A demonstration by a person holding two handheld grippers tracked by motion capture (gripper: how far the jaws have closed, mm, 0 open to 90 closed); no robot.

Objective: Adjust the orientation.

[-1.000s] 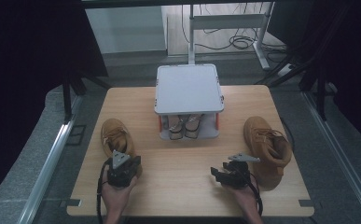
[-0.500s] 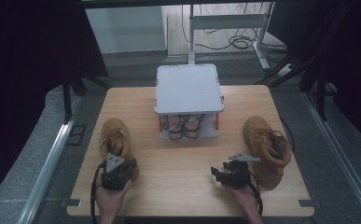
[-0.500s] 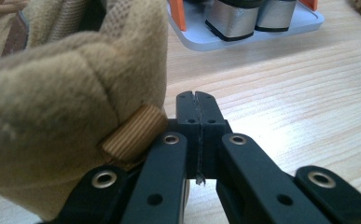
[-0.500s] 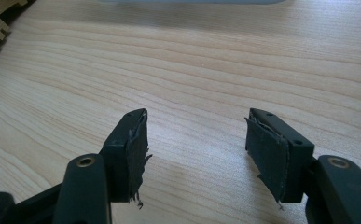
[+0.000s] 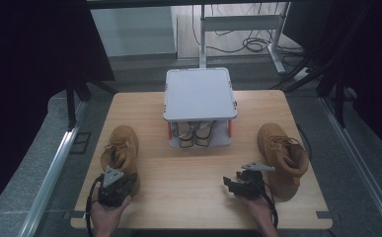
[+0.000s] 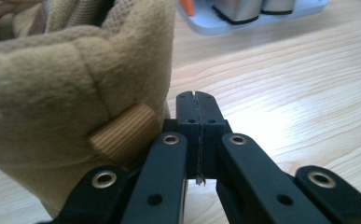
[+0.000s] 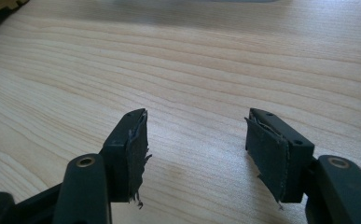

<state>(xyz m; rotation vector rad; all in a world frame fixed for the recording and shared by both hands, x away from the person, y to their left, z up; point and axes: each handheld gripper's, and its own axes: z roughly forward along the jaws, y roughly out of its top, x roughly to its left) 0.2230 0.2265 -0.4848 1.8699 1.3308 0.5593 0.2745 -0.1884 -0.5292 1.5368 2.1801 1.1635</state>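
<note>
A: Starting at the left. Your left hand-held gripper (image 5: 113, 183) is sitting low at the near left of the worktop (image 5: 188, 173), right behind the heel of the left boot (image 5: 121, 153). In the left gripper view its jaws are pressing flat against each other, nothing between them. The tan heel (image 6: 75, 93) is lying just beside the shut jaws, on their left. A ribbed pull loop (image 6: 122, 133) on that heel is touching the left jaw's base, or nearly so; I cannot tell which.

B: And the left boot itself?

A: It is standing upright on its sole, toe pointing away from you, near the left edge.

B: Centre of the worktop?

A: A small white rack (image 5: 200, 94) is standing at the far middle, its flat top covering a lower shelf. A pair of grey shoes (image 5: 194, 133) is sitting on that shelf, toes facing you.

B: Your right side?

A: Your right hand-held gripper (image 5: 239, 185) is resting near the front edge, pointing left. In the right gripper view its jaws are standing wide apart over bare wood, gripping nothing; the pads (image 7: 136, 154) are fraying at their edges. The right boot (image 5: 282, 158) is standing upright just beside that gripper, on its right, apart from the jaws.
</note>
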